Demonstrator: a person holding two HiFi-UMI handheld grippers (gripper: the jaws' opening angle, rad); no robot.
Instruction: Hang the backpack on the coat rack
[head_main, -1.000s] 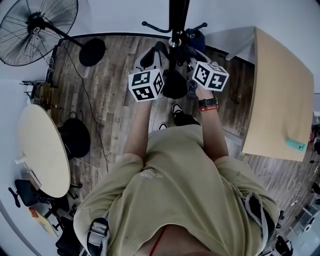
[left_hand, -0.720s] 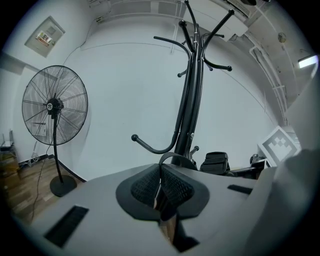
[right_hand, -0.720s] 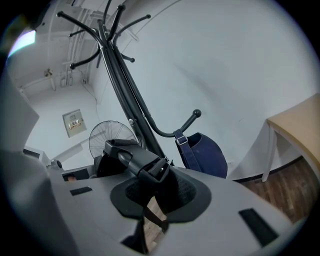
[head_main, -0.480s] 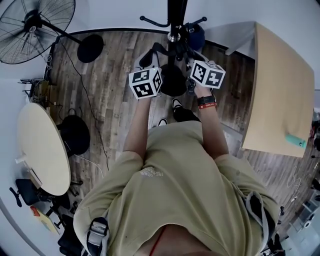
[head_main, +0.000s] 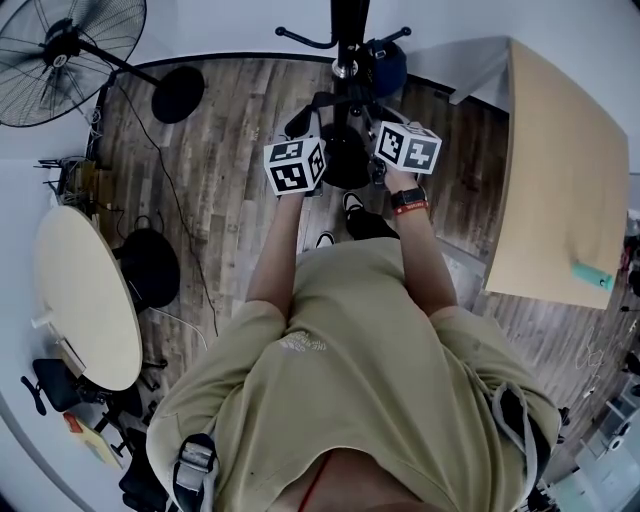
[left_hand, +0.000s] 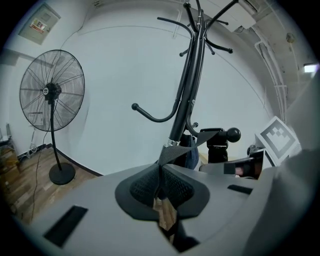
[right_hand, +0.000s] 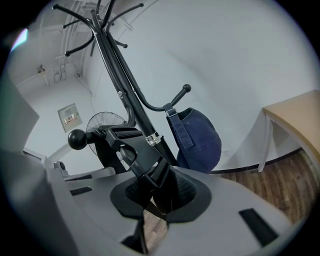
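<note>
Hanging by its top loop from a lower hook (right_hand: 177, 97) of the coat rack (right_hand: 125, 85), the dark blue backpack (right_hand: 197, 140) sits on the 3 o'clock side of the pole in the right gripper view, its body close against the pole; in the head view it shows at 1 o'clock of the pole, partly hidden.

Left gripper (left_hand: 161, 192): jaws clenched on a black webbing strap (left_hand: 175, 152); the strap rises from the pads toward 2 o'clock and runs across to the other gripper.

Right gripper (right_hand: 159, 195): jaws clenched on the same strap directly under its black plastic buckle (right_hand: 132, 150); the buckle stands just above the pads at 11 o'clock. Whether this strap joins the backpack cannot be told.

In the head view the two marker cubes sit side by side, one at 9 o'clock and one at 3 o'clock of the rack's dark round base (head_main: 345, 160), both near the pole.

Surroundings in the head view:
- the wooden floor (head_main: 220, 180) carries the rack;
- a pedestal fan (head_main: 60, 50) stands at 10 o'clock, well apart from the rack;
- a rectangular bench (head_main: 560, 180) with a light top lies at 3 o'clock;
- a round bench (head_main: 85, 300) lies at 9 o'clock.
</note>
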